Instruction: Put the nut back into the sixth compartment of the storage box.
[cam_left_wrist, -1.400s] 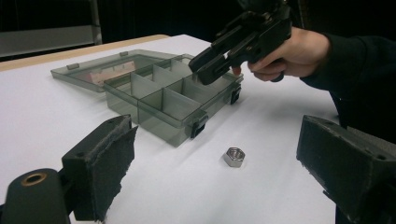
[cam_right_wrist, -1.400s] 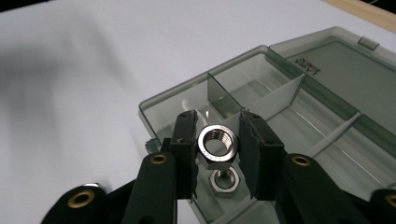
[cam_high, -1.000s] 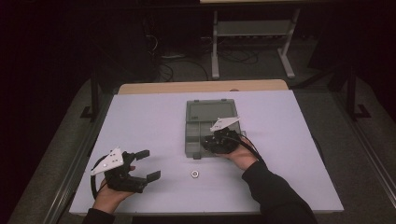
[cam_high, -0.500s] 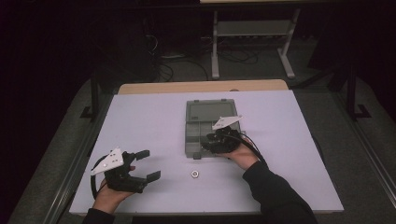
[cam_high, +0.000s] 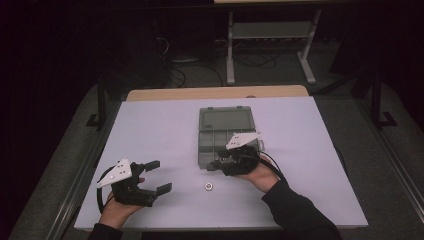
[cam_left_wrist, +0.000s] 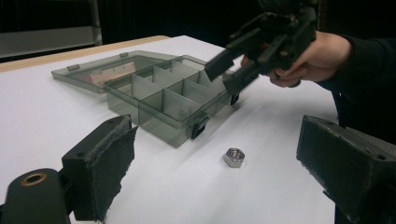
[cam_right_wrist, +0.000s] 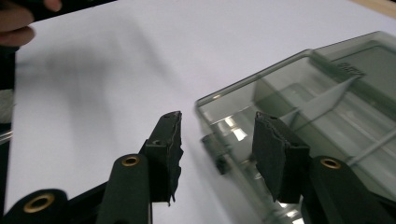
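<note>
A smoky grey compartment box (cam_high: 226, 141) lies in the middle of the white table with its lid (cam_high: 225, 120) folded back flat. A steel hex nut (cam_high: 208, 186) rests on the table in front of it. My right gripper (cam_high: 216, 165) is open at the box's front left corner. In the right gripper view its jaws (cam_right_wrist: 219, 140) straddle the corner wall (cam_right_wrist: 252, 84) by a dark latch (cam_right_wrist: 217, 154). My left gripper (cam_high: 152, 176) sits open at the near left, holding nothing. In the left gripper view (cam_left_wrist: 219, 140) it faces the nut (cam_left_wrist: 234, 157), the box (cam_left_wrist: 163, 95) and the right gripper (cam_left_wrist: 229, 70).
The white tabletop (cam_high: 150, 130) has a wooden strip (cam_high: 215, 93) along its far edge. Beyond it stand a metal rack (cam_high: 270, 35) and cables on a dark floor. The box's compartments look empty in the left gripper view.
My right gripper has shifted slightly left and nearer, toward the box's front left corner. The left gripper and the nut have not moved.
</note>
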